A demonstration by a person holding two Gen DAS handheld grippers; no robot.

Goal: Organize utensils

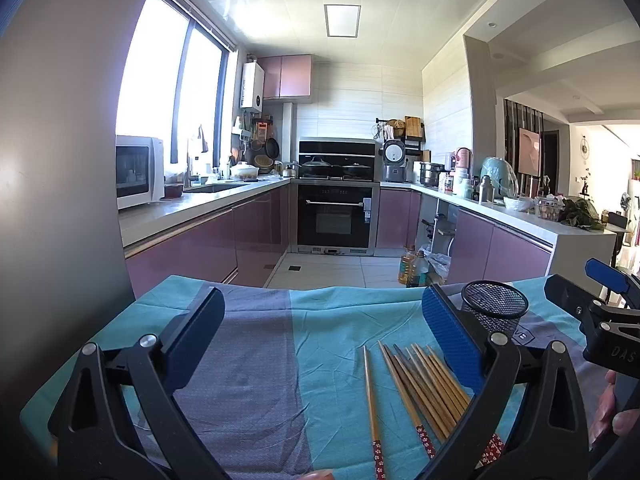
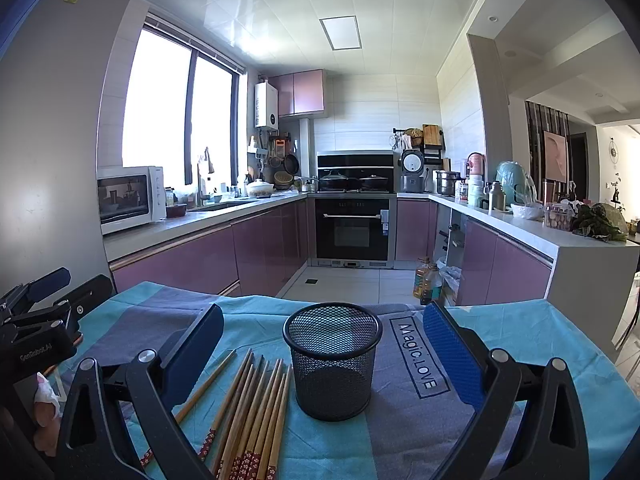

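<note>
Left wrist view: the left tongs [image 1: 322, 326] hover wide apart and empty over the cloth-covered table [image 1: 256, 360]. A bundle of chopsticks [image 1: 424, 388] lies loose towards their right finger, one stick lying a little apart. The chopsticks' decorated ends are partly hidden by the right finger. The mesh cup [image 1: 494, 306] shows only partly behind it.

Right wrist view: the right tongs [image 2: 322, 334], also spread and empty, frame the upright cup [image 2: 333, 358], with the chopsticks [image 2: 252, 412] just left of it. The light cup could tip if nudged; thin sticks may roll or slip from a pinch.
</note>
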